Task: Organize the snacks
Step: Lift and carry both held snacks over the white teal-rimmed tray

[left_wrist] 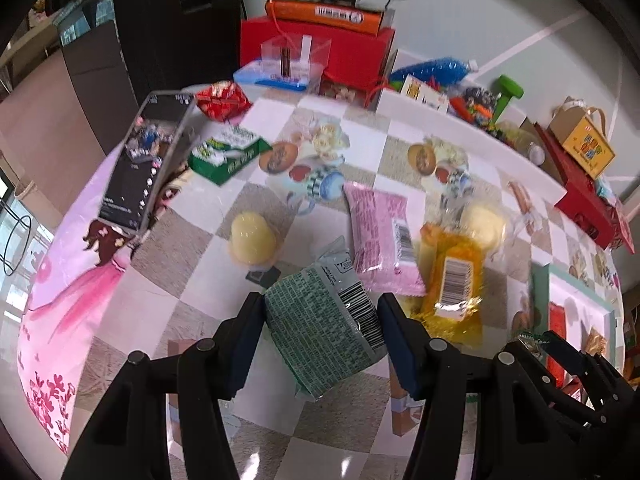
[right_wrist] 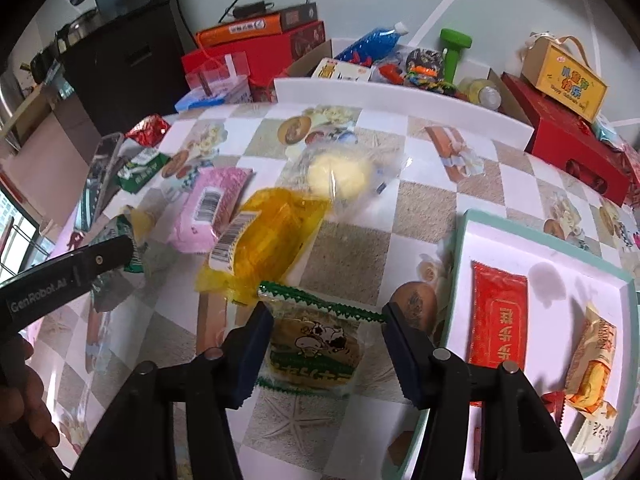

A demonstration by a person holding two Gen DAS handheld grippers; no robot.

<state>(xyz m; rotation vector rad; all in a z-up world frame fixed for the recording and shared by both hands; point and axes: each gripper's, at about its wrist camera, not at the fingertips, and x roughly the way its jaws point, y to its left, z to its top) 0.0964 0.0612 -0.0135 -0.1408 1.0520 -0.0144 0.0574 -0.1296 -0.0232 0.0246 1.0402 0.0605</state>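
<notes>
We are seeing the table (right_wrist: 420,208) carrying a white tray (right_wrist: 560,248) at its right edge. The left gripper (left_wrist: 320,312) is clamping a green packet (left_wrist: 324,324), its long axis slanting up-right, bottom end hidden behind the jaws. The right gripper (right_wrist: 324,320) is pinching a small cow-print snack (right_wrist: 312,348) crosswise; its lower edge is blurring.

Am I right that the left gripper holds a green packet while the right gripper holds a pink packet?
Not quite. In the right wrist view, the right gripper holds a clear cow-print snack with green edges; the pink packet lies on the table. The left gripper does hold the green packet.
</notes>
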